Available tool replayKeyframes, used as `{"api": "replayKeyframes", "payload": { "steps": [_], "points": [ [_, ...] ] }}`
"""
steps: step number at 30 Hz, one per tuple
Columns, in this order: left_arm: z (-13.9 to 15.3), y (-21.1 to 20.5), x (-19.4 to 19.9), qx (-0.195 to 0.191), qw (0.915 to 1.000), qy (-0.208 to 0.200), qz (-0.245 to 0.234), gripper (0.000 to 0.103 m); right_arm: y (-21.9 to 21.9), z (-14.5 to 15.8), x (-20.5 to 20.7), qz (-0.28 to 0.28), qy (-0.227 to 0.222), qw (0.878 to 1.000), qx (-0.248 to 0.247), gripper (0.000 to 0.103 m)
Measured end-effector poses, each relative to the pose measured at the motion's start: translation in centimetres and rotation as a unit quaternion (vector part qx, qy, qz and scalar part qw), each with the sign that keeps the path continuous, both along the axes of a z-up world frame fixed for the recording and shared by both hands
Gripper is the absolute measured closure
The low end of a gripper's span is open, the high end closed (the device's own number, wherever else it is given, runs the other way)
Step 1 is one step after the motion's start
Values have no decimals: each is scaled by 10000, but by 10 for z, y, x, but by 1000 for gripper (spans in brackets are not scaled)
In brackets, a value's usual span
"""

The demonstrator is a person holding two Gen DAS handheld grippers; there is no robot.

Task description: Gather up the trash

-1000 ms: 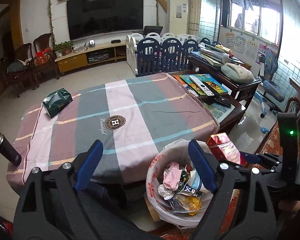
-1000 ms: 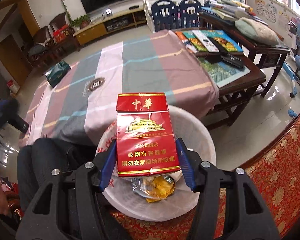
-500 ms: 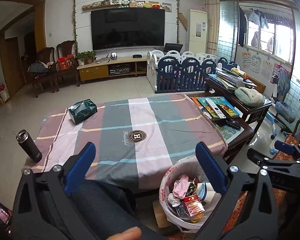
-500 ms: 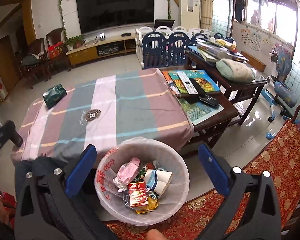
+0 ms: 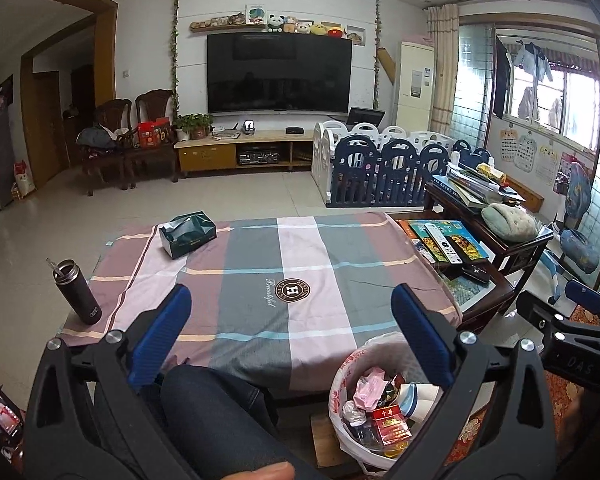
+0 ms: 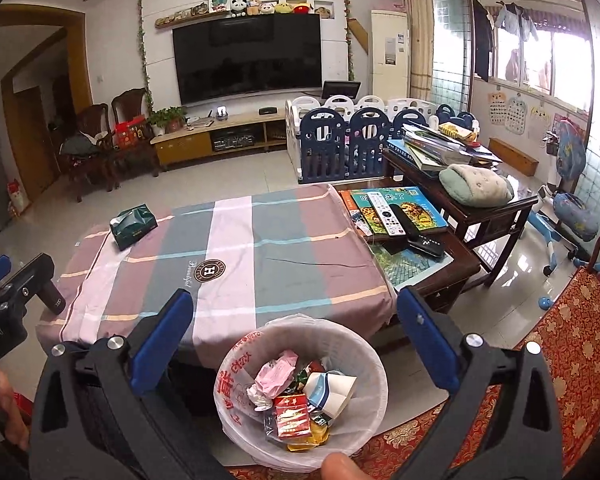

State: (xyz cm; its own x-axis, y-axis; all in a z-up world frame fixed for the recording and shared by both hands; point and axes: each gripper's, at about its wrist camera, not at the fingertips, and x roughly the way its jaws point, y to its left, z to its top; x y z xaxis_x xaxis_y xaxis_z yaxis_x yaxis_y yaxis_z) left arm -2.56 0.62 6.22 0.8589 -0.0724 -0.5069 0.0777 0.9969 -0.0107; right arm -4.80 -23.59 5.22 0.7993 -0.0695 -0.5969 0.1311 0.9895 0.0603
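Note:
A white-lined trash bin stands on the floor at the near edge of the cloth-covered table. It holds a red cigarette pack, pink wrappers and a paper cup. The bin also shows in the left wrist view, with the red pack inside. My right gripper is open and empty above the bin. My left gripper is open and empty, raised over my knee and the table's near edge.
A green tissue box lies on the far left of the table. A dark bottle stands at its left corner. A side table with books and remotes is to the right. A red patterned rug is at lower right.
My right gripper opened and dropped the red cigarette pack into the bin. Both grippers then rose and pulled back from the bin.

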Motion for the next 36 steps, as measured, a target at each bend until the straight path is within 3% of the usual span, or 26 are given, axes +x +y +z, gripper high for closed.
{"api": "replayKeyframes", "payload": {
  "steps": [8, 36],
  "points": [
    [-1, -2, -1, 33, 10000, 28, 0, 3, 8, 1, -1, -24, -44, 9997, -248, 4],
    [-11, -1, 1, 1, 9999, 106, 14, 3, 9, -11, 5, 51, 150, 9998, -115, 4]
  ]
}}
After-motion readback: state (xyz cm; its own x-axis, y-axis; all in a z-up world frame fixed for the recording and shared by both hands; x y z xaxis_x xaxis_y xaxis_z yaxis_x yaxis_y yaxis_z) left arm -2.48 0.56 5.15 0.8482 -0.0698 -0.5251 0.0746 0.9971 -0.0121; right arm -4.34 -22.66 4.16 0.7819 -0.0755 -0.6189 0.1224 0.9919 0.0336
